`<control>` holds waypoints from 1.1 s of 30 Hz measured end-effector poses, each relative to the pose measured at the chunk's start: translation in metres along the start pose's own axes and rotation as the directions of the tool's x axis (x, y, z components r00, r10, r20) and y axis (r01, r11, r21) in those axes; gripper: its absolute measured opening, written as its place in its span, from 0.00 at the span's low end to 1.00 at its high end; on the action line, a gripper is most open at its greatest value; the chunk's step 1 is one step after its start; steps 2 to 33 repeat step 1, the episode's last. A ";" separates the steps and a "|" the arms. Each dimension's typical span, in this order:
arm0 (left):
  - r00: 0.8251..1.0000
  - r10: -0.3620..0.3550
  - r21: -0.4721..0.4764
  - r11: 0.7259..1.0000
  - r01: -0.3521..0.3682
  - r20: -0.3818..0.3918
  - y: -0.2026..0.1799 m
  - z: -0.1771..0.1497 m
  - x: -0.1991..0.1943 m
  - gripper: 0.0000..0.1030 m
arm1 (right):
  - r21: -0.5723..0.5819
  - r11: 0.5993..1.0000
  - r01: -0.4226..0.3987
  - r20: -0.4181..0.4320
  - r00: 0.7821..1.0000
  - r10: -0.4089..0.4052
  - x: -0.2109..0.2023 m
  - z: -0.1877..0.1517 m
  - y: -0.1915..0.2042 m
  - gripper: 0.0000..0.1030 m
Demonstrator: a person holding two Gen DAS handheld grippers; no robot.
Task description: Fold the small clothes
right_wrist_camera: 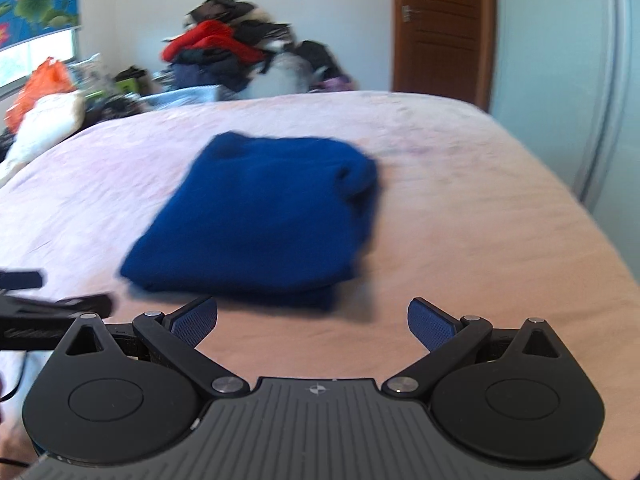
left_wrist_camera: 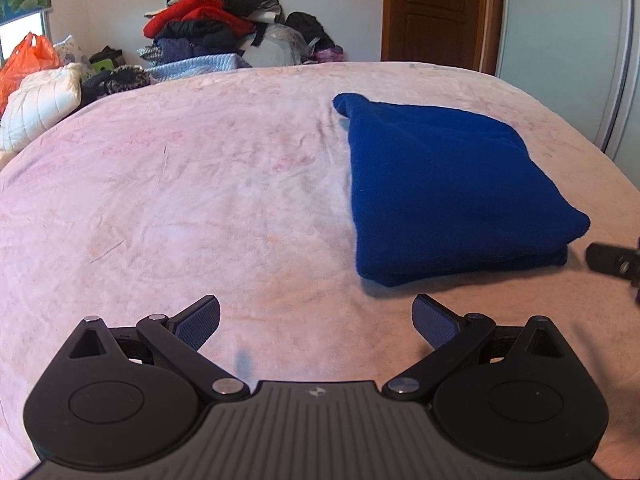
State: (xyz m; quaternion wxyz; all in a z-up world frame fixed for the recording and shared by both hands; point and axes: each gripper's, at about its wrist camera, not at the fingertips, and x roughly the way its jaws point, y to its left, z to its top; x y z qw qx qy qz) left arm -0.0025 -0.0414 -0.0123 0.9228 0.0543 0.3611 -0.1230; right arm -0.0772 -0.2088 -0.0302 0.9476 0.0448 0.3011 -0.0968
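Note:
A folded blue garment (left_wrist_camera: 448,188) lies flat on the pink bed cover (left_wrist_camera: 180,184), right of centre in the left wrist view. My left gripper (left_wrist_camera: 316,322) is open and empty, held just in front of the garment's near left corner, apart from it. The right wrist view is blurred; there the blue garment (right_wrist_camera: 264,216) lies ahead and slightly left. My right gripper (right_wrist_camera: 312,320) is open and empty, just short of the garment's near edge. A finger of the right gripper shows at the right edge of the left wrist view (left_wrist_camera: 612,262). The left gripper shows at the left of the right wrist view (right_wrist_camera: 52,312).
A tall pile of mixed clothes (left_wrist_camera: 212,28) stands beyond the far edge of the bed. An orange plastic bag (left_wrist_camera: 28,60) and a white quilted item (left_wrist_camera: 40,104) lie at the far left. A brown door (left_wrist_camera: 436,12) and a white wardrobe (left_wrist_camera: 568,40) stand at the right.

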 end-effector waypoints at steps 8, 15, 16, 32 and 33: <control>1.000 0.002 -0.010 1.000 -0.002 -0.004 0.003 0.001 0.001 1.00 | 0.007 1.000 0.024 0.006 1.000 -0.024 0.002 0.003 -0.008 1.00; 1.000 0.002 -0.010 1.000 -0.002 -0.004 0.003 0.001 0.001 1.00 | 0.007 1.000 0.024 0.006 1.000 -0.024 0.002 0.003 -0.008 1.00; 1.000 0.002 -0.010 1.000 -0.002 -0.004 0.003 0.001 0.001 1.00 | 0.007 1.000 0.024 0.006 1.000 -0.024 0.002 0.003 -0.008 1.00; 1.000 0.002 -0.010 1.000 -0.002 -0.004 0.003 0.001 0.001 1.00 | 0.007 1.000 0.024 0.006 1.000 -0.024 0.002 0.003 -0.008 1.00; 1.000 0.002 -0.010 1.000 -0.002 -0.004 0.003 0.001 0.001 1.00 | 0.007 1.000 0.024 0.006 1.000 -0.024 0.002 0.003 -0.008 1.00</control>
